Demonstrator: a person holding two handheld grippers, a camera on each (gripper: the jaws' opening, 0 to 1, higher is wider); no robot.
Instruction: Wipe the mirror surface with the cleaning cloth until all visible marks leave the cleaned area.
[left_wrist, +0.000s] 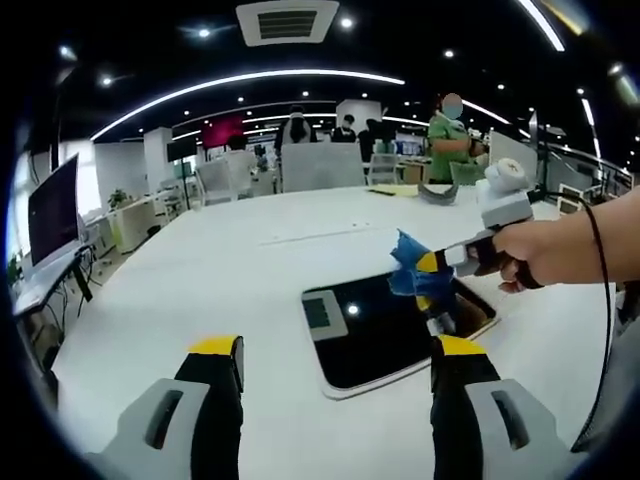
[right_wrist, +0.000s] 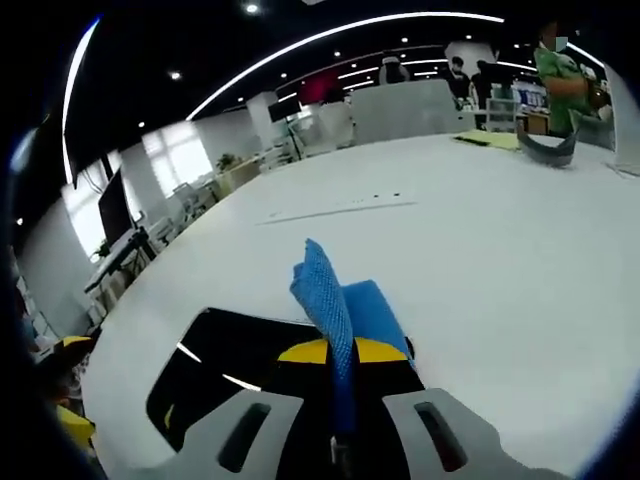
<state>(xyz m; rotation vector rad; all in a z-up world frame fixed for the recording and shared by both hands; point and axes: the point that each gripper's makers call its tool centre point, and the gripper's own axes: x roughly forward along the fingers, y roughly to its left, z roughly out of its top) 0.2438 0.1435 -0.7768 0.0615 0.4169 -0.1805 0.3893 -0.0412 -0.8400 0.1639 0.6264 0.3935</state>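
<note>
Left gripper view: left claw (left_wrist: 338, 362) spread wide, holding nothing, hovering low over the near edge of the mirror (left_wrist: 395, 330). Mirror lying flat on the white surface (left_wrist: 200, 290), dark face up, reflecting ceiling lights. Right claw (left_wrist: 432, 272) entering from the right, gripped by a hand (left_wrist: 560, 250), clenched on the blue cloth (left_wrist: 412, 270), positioned over the far right part of the mirror. Contact between cloth and glass: cannot tell.

Right gripper view: right claw (right_wrist: 340, 352) clamped on the cloth (right_wrist: 335, 300), cloth standing up in a fold between the jaws, mirror (right_wrist: 215, 375) directly beneath and to the left. No marks discernible on the glass from either view.

Risks, as judged:
- Cloth bunched into a narrow fold; small wiping area, streaks or missed patches likely.
- Hard jaw tips close to the glass; scratching possible if pressed down past the cloth.
- Mirror unrestrained on a smooth surface; sliding or rotating under a sideways stroke likely, since the left claw is not bracing it.
- Reflections of ceiling lights easily mistaken for marks, or hiding them.

Surface: broad, white, curved edge, mostly bare; a grey curved object (right_wrist: 548, 150) and papers at the far side. Room: open office, ring-shaped ceiling lights, monitors (left_wrist: 52, 210) at left, chairs and several people in the background.
</note>
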